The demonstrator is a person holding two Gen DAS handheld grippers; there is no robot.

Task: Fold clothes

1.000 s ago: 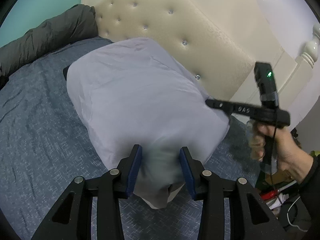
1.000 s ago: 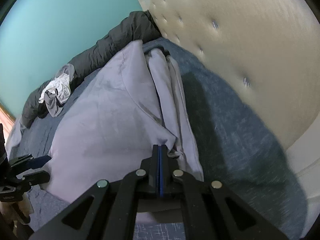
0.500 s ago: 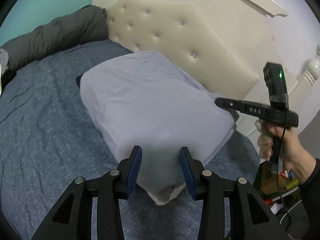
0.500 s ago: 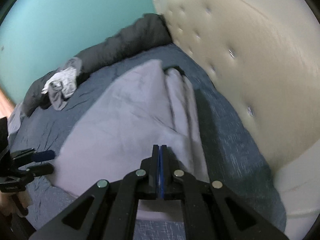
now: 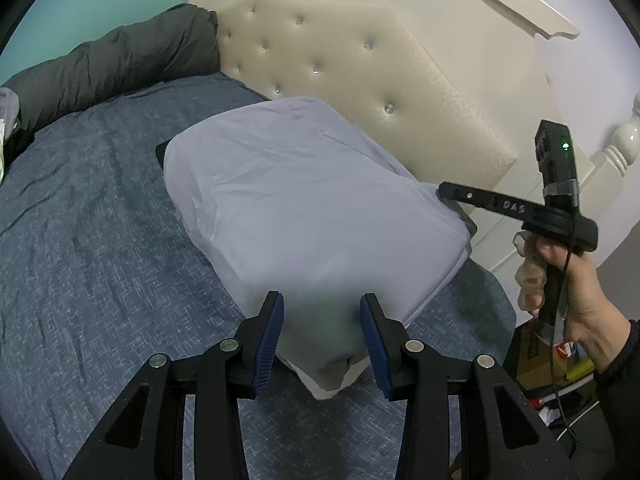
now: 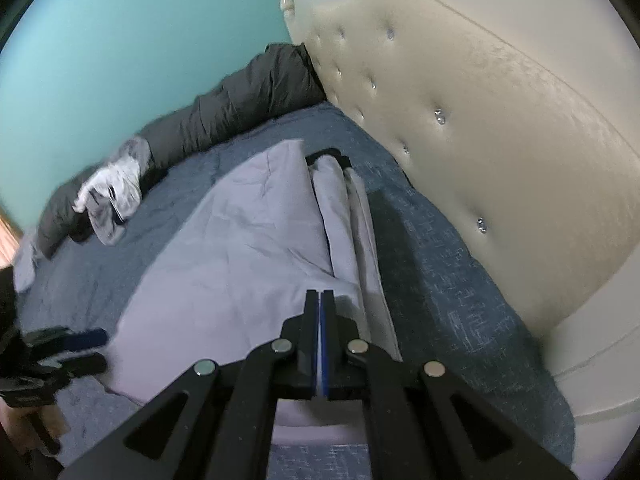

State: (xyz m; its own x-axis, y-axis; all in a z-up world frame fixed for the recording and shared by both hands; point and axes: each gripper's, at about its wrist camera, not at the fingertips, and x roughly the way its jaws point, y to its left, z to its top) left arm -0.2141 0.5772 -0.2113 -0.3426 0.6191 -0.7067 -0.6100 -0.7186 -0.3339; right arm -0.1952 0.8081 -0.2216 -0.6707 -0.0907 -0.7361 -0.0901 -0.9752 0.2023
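Note:
A lavender garment (image 5: 312,208) lies folded into a thick rectangle on the blue bedspread (image 5: 100,240), close to the headboard. My left gripper (image 5: 322,332) hovers over its near corner, open, its blue pads apart and not pressing the cloth. From the right wrist view the same garment (image 6: 240,260) shows stacked folds along its right edge. There my right gripper (image 6: 320,300) is shut above the near right corner, with no cloth visibly caught. It appears in the left wrist view as the right gripper (image 5: 442,191), held by a hand (image 5: 568,292).
The cream tufted headboard (image 5: 360,72) rises just behind the garment. A dark grey quilt (image 5: 112,64) lines the far side by the teal wall, with a crumpled white and grey garment (image 6: 112,188) on it. Clutter (image 5: 560,368) sits on the floor beside the bed.
Both grippers have risen and drawn back from the garment, which now looks smaller in each view. The right gripper's shut tips no longer touch the fold. The garment lies still.

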